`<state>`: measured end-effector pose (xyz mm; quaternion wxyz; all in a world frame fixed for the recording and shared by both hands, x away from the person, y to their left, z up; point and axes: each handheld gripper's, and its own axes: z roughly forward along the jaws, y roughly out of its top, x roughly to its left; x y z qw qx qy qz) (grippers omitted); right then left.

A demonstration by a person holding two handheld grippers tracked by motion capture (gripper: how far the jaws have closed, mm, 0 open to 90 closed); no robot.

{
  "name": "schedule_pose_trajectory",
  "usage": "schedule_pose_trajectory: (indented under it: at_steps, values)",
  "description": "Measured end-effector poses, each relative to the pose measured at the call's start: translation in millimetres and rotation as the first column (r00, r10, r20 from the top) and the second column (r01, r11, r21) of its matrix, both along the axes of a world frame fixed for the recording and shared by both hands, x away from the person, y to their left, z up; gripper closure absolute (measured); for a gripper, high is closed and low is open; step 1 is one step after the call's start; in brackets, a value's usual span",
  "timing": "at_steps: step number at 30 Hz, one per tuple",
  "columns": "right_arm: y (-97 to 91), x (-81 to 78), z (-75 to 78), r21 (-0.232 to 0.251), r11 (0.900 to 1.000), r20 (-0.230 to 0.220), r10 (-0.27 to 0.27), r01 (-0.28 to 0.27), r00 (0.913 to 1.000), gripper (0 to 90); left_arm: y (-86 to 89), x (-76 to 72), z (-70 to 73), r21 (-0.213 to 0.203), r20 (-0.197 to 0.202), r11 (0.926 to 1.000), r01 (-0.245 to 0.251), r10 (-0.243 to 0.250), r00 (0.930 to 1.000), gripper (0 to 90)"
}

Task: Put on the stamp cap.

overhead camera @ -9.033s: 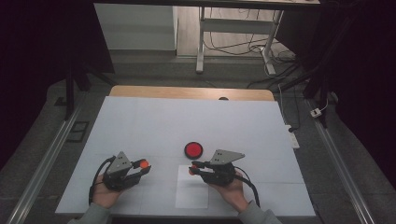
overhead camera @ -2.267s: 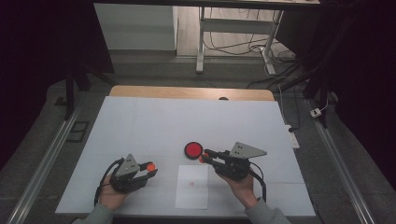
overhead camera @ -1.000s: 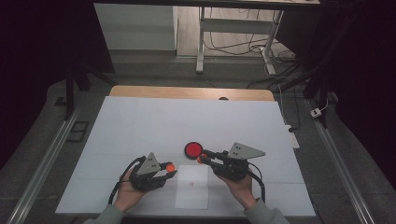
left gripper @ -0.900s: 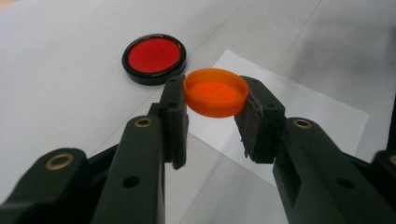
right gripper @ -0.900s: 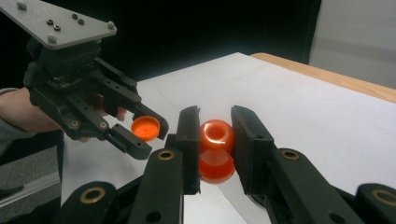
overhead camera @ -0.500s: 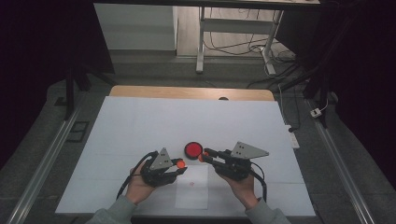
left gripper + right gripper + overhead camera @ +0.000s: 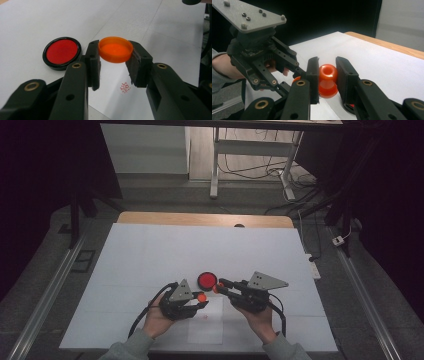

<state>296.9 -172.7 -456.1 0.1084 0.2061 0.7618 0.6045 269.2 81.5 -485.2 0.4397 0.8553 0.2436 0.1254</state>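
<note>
Orange cap (image 7: 115, 49) clamped in left tool (image 7: 113, 66), orange stamp (image 7: 327, 80) clamped in right tool (image 7: 327, 80).

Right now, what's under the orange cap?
Under the orange cap, held in the left gripper, lies white paper with a red stamp mark. The cap's underside is hidden.

A white sheet covers the counter (image 7: 150, 255); bare wood shows along its far edge. On it lie 2 things: a round black pad (image 7: 206, 280) with a red centre, and just beside it a paper (image 7: 207, 327) bearing a small red stamp mark (image 7: 205, 317).
</note>
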Motion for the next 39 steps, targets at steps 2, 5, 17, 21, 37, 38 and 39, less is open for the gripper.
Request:
schedule_pose_trajectory:
  at_steps: [2,5,17,21,37,38,39]
  values:
    - [0.5,-0.2,0.0,0.000,1.0000,-0.001,0.000,0.000,1.0000,72.4,-0.9,1.1,-0.9,0.001,-0.002,1.0000,0.004,-0.004,1.0000,64.3]
    - [1.8,-0.5,0.0,-0.002,1.0000,0.003,0.005,-0.005,1.0000,72.3,-4.1,2.2,-4.3,0.005,-0.010,0.9999,0.012,-0.012,0.9999,64.3]
    - [5.7,-2.9,-2.0,-0.010,0.9996,-0.004,0.026,-0.026,0.9997,72.3,-13.4,2.4,-9.6,0.012,-0.020,0.9996,0.028,-0.027,0.9994,64.3]
    - [7.8,-3.3,-3.6,-0.015,0.9992,-0.012,0.036,-0.036,0.9993,72.4,-13.1,2.7,-9.6,0.011,-0.018,0.9997,0.023,-0.023,0.9996,64.3]
    - [14.8,-4.1,-10.1,-0.027,0.9976,-0.033,0.063,-0.064,0.9975,72.2,-15.8,1.5,-9.2,0.007,-0.002,0.9998,0.020,-0.020,0.9998,64.4]
    - [15.0,-4.1,-10.4,-0.031,0.9973,-0.032,0.066,-0.067,0.9973,72.3,-15.8,1.5,-9.0,0.007,0.000,0.9998,0.020,-0.020,0.9998,64.4]
    - [15.4,-4.3,-10.6,-0.031,0.9973,-0.033,0.066,-0.067,0.9973,72.3,-15.7,1.3,-8.7,0.006,0.001,0.9998,0.019,-0.019,0.9998,64.4]
